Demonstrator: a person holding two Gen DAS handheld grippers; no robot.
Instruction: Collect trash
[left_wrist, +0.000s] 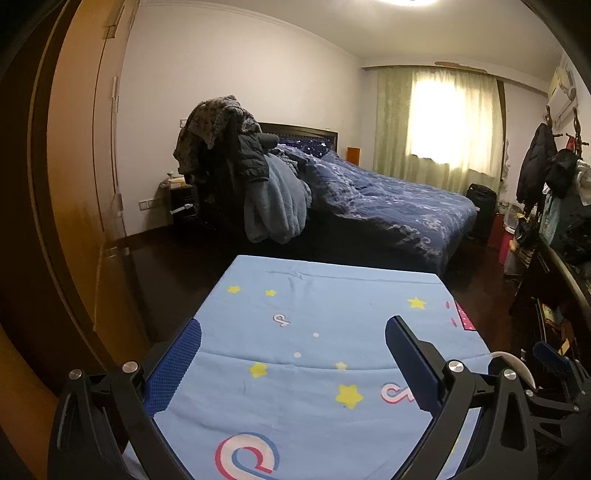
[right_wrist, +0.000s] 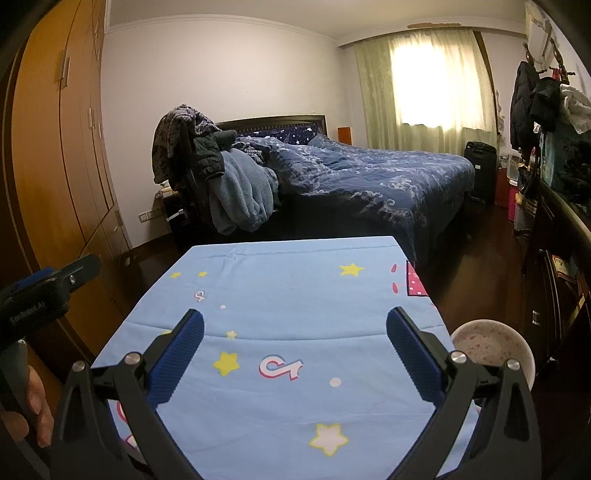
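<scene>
Both my grippers are spread wide w/ nothing between the pads: left gripper (left_wrist: 293, 360) and right gripper (right_wrist: 295, 349) each hover over the blue cloth (right_wrist: 280, 295) on the table, clear of it as far as I can tell. Trash, the thing I'm after, isn't visible anywhere in either view; the cloth under my jaws shows only printed stars & logos, no wrappers, no scraps. So the main risk, imo: I close on nothing, or worse pinch a fold of cloth and drag the whole cover off the table edge. The crease running across the middle is the spot most likely to snag a fingertip if I dip low. Outward to my right, a white bowl (right_wrist: 493, 349) sits just beside the table's corner, lower than the top; can't tell if it's the bin or only a dish, and a careless swing of my right jaws could knock it. In the right view my other tool (right_wrist: 48, 288) pokes in at the left, so the two could clash if I bring them together fast. Farther out, the bed (right_wrist: 369, 173) and clothes pile (right_wrist: 207, 166) are cluttered & dim, so small litter there would be easy to miss or mistake for fabric.
</scene>
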